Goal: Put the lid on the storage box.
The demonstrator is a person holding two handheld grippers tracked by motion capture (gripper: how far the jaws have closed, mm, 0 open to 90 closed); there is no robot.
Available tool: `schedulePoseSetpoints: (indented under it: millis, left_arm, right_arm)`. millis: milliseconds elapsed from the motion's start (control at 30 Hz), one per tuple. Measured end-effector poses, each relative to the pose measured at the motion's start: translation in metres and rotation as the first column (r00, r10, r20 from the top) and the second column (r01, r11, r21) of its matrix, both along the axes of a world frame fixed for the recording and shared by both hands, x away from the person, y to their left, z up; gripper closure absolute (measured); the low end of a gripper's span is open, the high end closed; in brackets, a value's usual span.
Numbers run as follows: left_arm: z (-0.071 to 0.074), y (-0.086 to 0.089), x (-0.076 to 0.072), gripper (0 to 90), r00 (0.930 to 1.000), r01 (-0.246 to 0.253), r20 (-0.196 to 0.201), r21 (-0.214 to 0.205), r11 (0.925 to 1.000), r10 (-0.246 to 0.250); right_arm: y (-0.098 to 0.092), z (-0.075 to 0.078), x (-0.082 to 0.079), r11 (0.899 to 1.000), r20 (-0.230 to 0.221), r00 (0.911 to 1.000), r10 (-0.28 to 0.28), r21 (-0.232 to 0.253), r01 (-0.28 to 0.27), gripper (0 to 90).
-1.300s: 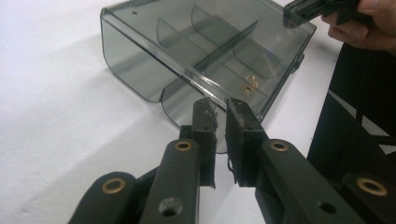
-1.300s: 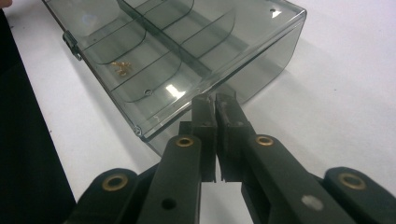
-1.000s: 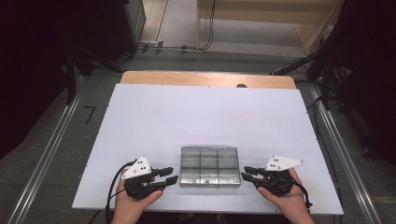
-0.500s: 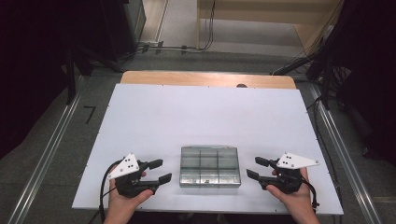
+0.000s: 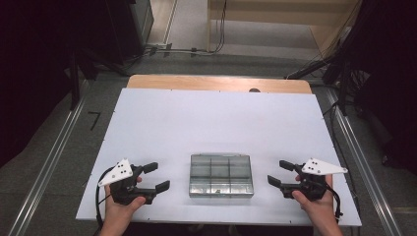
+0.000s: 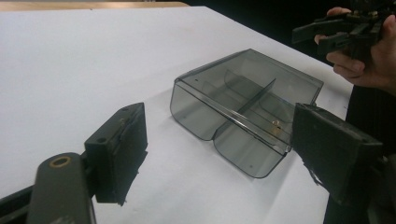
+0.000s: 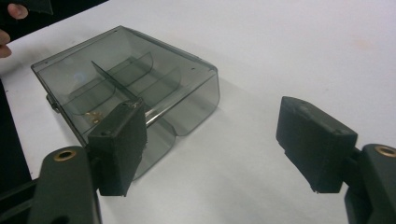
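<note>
Since a second ago both your hands have moved outward from the box: your left gripper (image 5: 156, 177) and your right gripper (image 5: 280, 173) now stand well apart from its two short sides, and the fingers of both have just been opening, so they are wide with nothing between them. The clear compartment box (image 5: 221, 175) lies closed near the front edge of the white bench (image 5: 216, 123), between the two grippers, with some small brass-coloured thing (image 6: 275, 124) inside, and I judge it is just released. Your next move, if you take it again, calls for bringing both grippers back to its sides evenly; I can read no label or writing anywhere.
</note>
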State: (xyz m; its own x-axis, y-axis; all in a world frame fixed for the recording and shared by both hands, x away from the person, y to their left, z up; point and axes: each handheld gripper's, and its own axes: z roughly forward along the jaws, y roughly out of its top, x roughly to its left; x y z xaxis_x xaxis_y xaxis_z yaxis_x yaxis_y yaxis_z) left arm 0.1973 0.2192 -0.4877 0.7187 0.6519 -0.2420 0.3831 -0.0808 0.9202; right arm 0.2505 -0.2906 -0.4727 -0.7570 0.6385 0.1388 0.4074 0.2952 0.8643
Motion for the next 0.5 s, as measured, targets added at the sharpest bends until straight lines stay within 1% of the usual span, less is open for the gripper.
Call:
schedulePoseSetpoints:
  millis: [133, 300, 367, 467, 500]
  left_arm:
    - [-0.003, 0.008, 0.002, 15.1, 0.9998, -0.017, -0.007, -0.015, 0.9997, 0.017]
    - [-0.005, 0.018, 0.004, 11.1, 0.9995, -0.03, -0.007, -0.031, 0.9991, 0.03]
    - [-0.006, 0.02, 0.005, 11.2, 0.9992, -0.04, -0.003, -0.023, 0.9989, 0.04]
    - [-0.008, 0.025, 0.006, 11.1, 0.9987, -0.05, -0.008, -0.029, 0.9983, 0.05]
    - [-0.008, 0.027, 0.007, 11.0, 0.9985, -0.053, -0.01, -0.04, 0.9978, 0.053]
  right_arm:
    - [-0.007, -0.003, 0.003, 1.0, -0.002, 0.9999, -0.011, 0.011, 0.011, 21.0]
    - [-0.017, -0.005, 0.007, 0.999, -0.001, 0.9997, -0.023, 0.026, 0.023, 18.7]
    - [-0.021, -0.007, 0.009, 0.999, 0.001, 0.9998, -0.021, 0.031, 0.021, 18.0]
    - [-0.028, -0.008, 0.01, 0.999, 0.011, 0.9996, -0.025, 0.035, 0.024, 17.8]
    - [-0.03, -0.009, 0.011, 0.999, 0.011, 0.9994, -0.032, 0.036, 0.031, 17.3]
